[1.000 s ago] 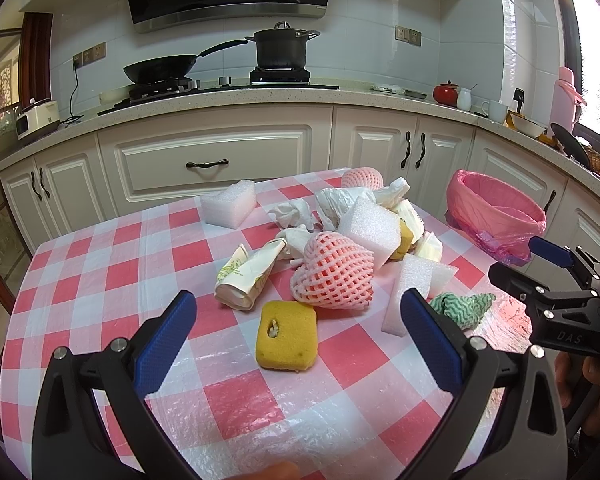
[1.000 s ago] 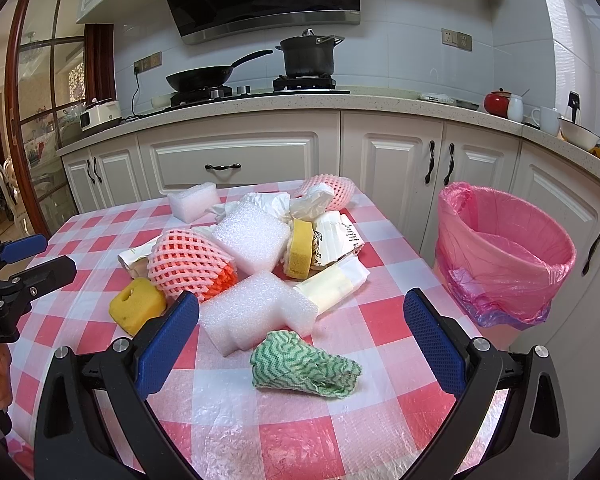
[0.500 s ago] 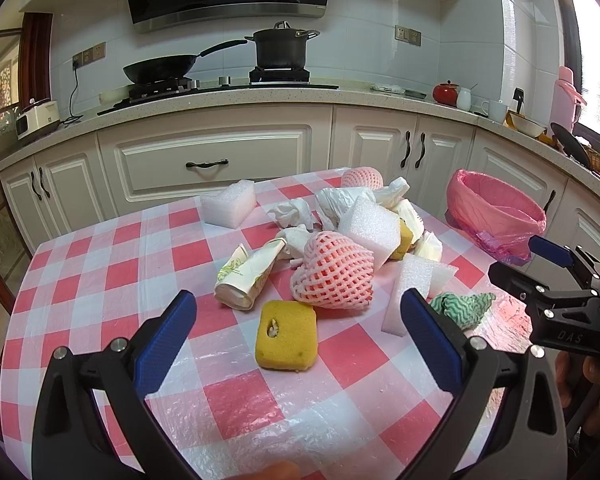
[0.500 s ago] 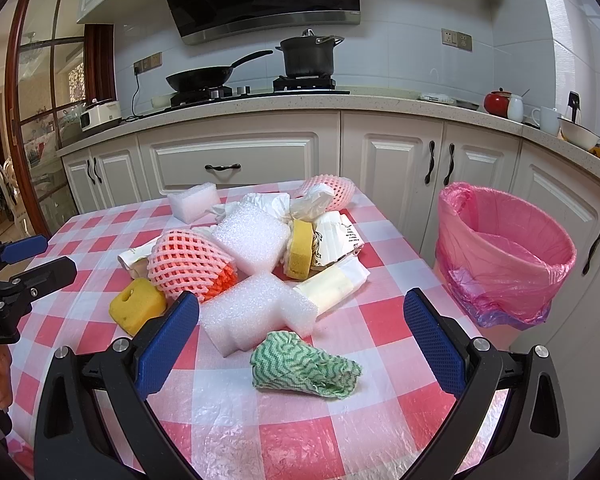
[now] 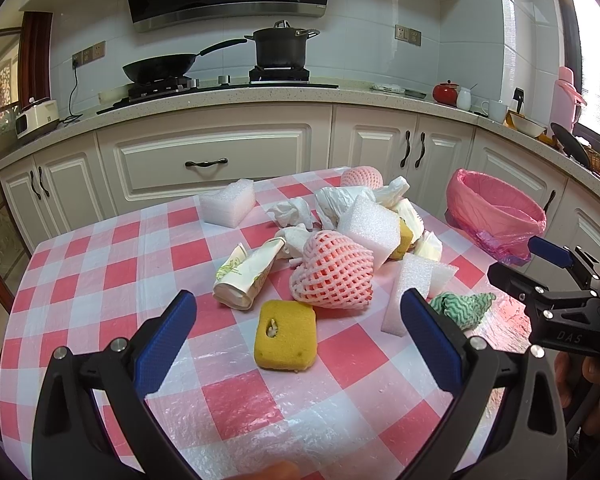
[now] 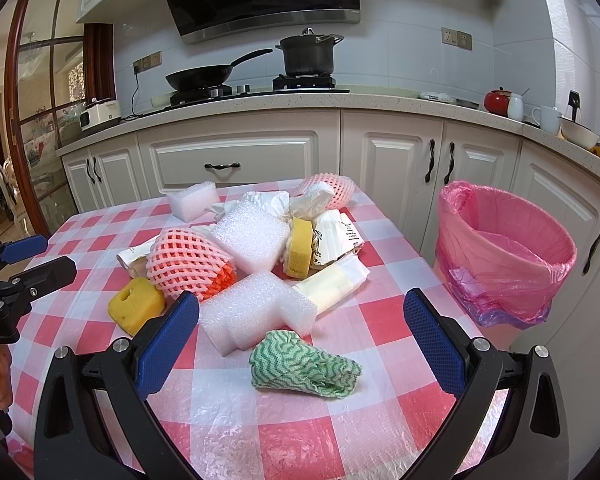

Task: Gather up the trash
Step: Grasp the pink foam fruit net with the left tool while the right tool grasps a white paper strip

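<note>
Pink-lined bin (image 6: 504,256) beside the table (image 6: 384,308) holds only its bag; both tongs (image 5: 298,334) (image 6: 300,338) gape, grasping nothing.

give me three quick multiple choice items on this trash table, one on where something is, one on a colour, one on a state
1. Where does the bin stand?
A. on the table
B. off the table's right edge
C. on the counter

2. What colour is the crumpled cloth?
A. green and white
B. blue
C. black

3. What state is the right tool in?
A. shut on a sponge
B. shut on nothing
C. open

Answers:
1 B, it stands beside the checked table, before the cabinets.
2 A, wavy green and white pattern.
3 C, its jaws stand wide apart, holding nothing.
</note>
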The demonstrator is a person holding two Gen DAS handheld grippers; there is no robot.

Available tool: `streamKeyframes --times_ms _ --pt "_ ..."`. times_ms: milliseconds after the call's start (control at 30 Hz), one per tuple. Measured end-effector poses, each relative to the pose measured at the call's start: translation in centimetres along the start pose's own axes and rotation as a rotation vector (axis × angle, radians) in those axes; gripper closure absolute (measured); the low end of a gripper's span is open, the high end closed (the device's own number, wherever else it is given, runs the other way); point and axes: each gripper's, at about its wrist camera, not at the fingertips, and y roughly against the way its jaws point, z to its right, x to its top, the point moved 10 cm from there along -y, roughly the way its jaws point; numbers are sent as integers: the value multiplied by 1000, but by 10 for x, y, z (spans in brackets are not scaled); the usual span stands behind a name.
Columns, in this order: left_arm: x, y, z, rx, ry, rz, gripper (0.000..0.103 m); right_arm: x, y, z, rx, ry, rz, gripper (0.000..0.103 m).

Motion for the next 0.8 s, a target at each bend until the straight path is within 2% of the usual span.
streamKeyframes --times_ms 200,433,567,667,800 --pt "0 -8 -2 -6 5 -25 5 -6 -9 3 -2 -4 -29 7" --pt "-8 -42 -10 -1 20 -108 5 -6 -27 5 24 11 -107 7" --pt "-10 -58 -15 -20 40 -139 12 -11 -47 5 42 17 -175 7" --pt "-11 -70 -15 -52 58 -170 25 -17 -64 4 56 16 -224 7" --pt "-7 -85 -8 -76 51 -196 25 -17 -78 7 75 0 -263 7"
